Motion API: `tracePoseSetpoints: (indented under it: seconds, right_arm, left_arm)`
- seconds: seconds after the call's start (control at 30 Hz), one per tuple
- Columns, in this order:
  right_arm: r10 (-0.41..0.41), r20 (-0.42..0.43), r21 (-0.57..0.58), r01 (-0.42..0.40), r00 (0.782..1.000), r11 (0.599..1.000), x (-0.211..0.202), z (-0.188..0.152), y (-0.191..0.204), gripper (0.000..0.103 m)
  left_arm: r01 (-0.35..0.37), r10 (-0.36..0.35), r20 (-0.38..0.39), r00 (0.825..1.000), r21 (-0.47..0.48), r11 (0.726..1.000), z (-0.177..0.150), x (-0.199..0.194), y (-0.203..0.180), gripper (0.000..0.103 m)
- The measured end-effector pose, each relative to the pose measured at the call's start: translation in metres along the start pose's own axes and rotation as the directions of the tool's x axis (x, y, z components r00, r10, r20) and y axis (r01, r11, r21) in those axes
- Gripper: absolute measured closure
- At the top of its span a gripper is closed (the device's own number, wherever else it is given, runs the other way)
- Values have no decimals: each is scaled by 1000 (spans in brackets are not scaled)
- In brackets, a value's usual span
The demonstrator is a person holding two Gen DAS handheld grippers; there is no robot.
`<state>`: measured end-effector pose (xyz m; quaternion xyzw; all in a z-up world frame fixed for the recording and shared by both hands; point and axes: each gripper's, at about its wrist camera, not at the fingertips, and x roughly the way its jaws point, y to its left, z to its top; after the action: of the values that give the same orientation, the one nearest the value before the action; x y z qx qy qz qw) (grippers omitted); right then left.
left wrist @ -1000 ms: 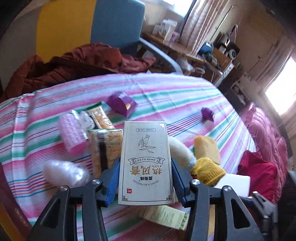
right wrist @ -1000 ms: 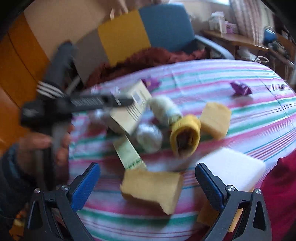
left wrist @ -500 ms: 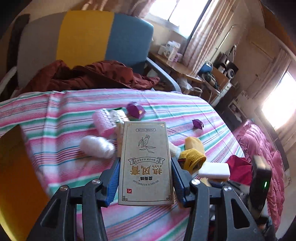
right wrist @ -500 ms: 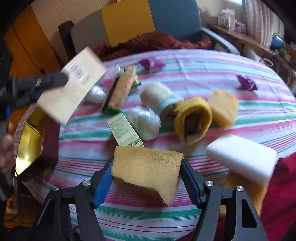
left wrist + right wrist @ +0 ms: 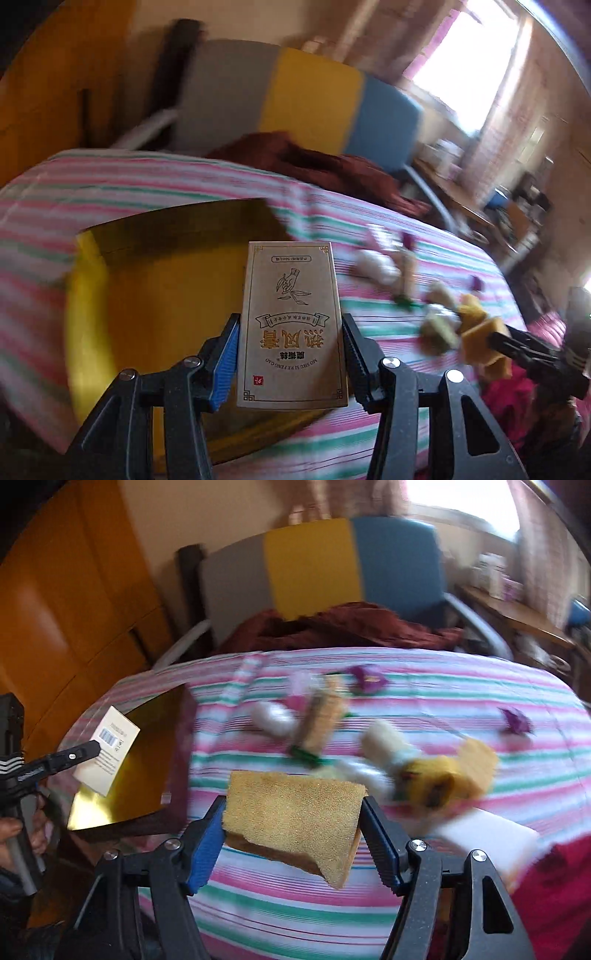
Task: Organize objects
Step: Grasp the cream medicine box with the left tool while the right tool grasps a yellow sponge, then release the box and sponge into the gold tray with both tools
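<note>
My left gripper (image 5: 290, 354) is shut on a flat kraft-brown box (image 5: 291, 325) with Chinese print, held above a gold-lined open box (image 5: 147, 306) at the table's left edge. The right wrist view shows that brown box (image 5: 107, 751) over the gold box (image 5: 147, 768). My right gripper (image 5: 293, 834) is shut on a yellow sponge (image 5: 295, 812) and holds it above the striped tablecloth (image 5: 424, 664). The sponge also shows in the left wrist view (image 5: 484, 343).
Loose items lie on the cloth: a white sponge (image 5: 487, 834), a yellow roll (image 5: 432, 779), a snack bar (image 5: 321, 720), white bundles (image 5: 273, 716), purple pieces (image 5: 365, 677). A grey, yellow and blue chair (image 5: 314, 565) with a maroon garment (image 5: 332, 627) stands behind.
My left gripper has swung left with the brown box and now hangs over the gold box. My right gripper closed on the yellow sponge, lifted it and is moving left.
</note>
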<state>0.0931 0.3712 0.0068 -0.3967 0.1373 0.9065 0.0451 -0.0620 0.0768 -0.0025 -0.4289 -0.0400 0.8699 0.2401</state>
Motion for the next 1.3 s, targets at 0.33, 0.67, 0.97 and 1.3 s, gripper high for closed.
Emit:
tracePoseSetpoints:
  seconds: [0.33, 0.67, 0.97, 1.3]
  right_arm:
    - [211, -86, -240, -226, 974, 944, 67, 25, 156, 30]
    - [286, -192, -254, -329, 939, 910, 100, 5, 201, 11]
    - [147, -55, -280, -157, 988, 947, 72, -8, 186, 0]
    - [67, 0, -271, -65, 998, 960, 64, -12, 173, 0]
  left_arm:
    - [-238, 238, -16, 971, -125, 963, -42, -19, 78, 51]
    - [-262, 279, 57, 959, -206, 943, -50, -51, 92, 49]
    - [-324, 341, 99, 935, -153, 933, -38, -56, 62, 49]
    - [-357, 364, 113, 924, -77, 931, -43, -57, 36, 49]
